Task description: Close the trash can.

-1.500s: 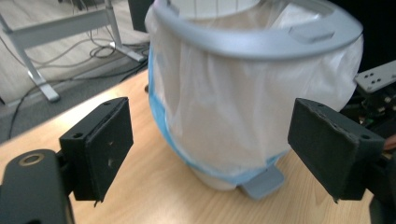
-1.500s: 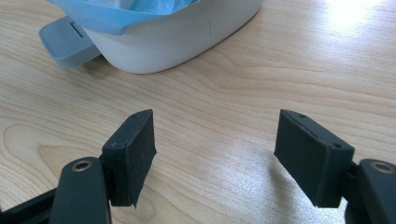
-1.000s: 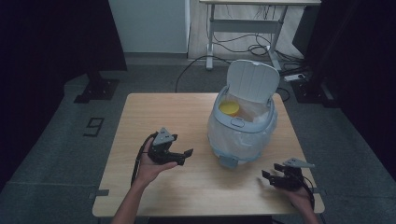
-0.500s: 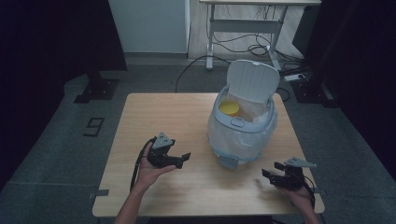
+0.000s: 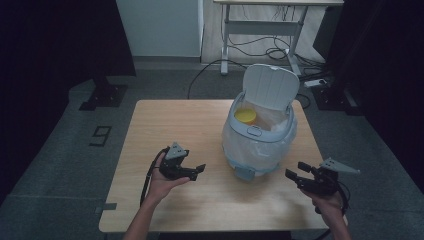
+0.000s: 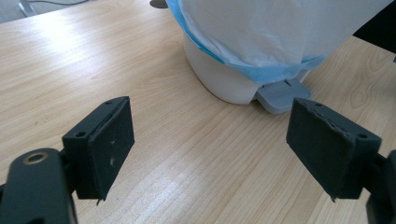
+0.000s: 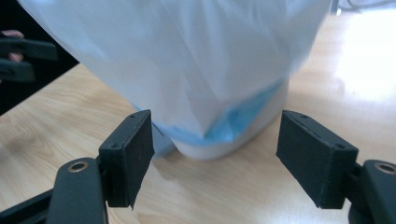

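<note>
A small white pedal bin (image 5: pixel 260 145) lined with a pale plastic bag stands right of the table's middle, its lid (image 5: pixel 270 87) raised. Something yellow (image 5: pixel 245 116) lies inside it. The grey pedal (image 5: pixel 243 173) faces the person. My left gripper (image 5: pixel 200 169) is held low over the table, left of the bin, pointing at it. Its jaws stand apart with nothing between them, and the left gripper view shows the pedal (image 6: pixel 282 95) beyond them. My right gripper (image 5: pixel 294 175) hovers near the table's front right corner, open and empty, aimed at the bagged bin (image 7: pixel 187 70).
The wooden table (image 5: pixel 175 125) has bare room left of and in front of the bin. Behind it stand a desk frame (image 5: pixel 260 25) and cables on the grey floor. The left gripper (image 7: pixel 23 56) appears at the left edge of the right gripper view.
The right gripper has risen a little off the table near the front right corner. The left gripper has stayed almost in place.
</note>
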